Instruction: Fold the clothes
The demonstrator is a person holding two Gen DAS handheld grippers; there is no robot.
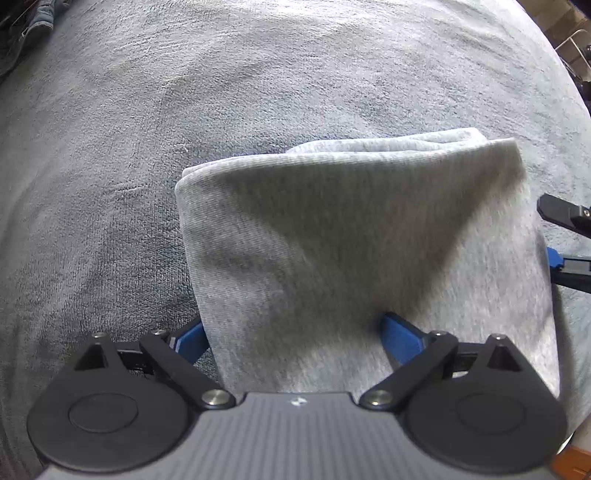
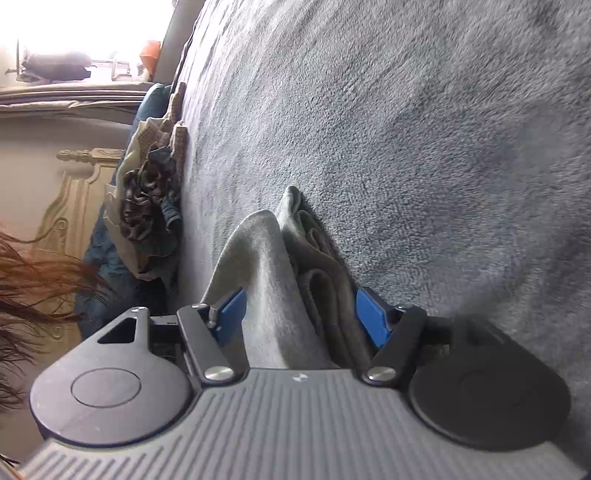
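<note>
A light grey folded garment lies on the grey fleece blanket. My left gripper has its blue-padded fingers wide apart, with the garment's near edge lying between them, loose. The right gripper shows at the right edge of the left wrist view. In the right wrist view the same garment bunches in thick folds between the blue pads of my right gripper, which stand apart on either side of it. The view is rolled sideways, with the blanket on the right.
A heap of unfolded dark and beige clothes lies at the blanket's far edge. Dark jeans lie at the top left corner. A wire rack stands off the bed at right. Carved bed furniture and hair strands show at left.
</note>
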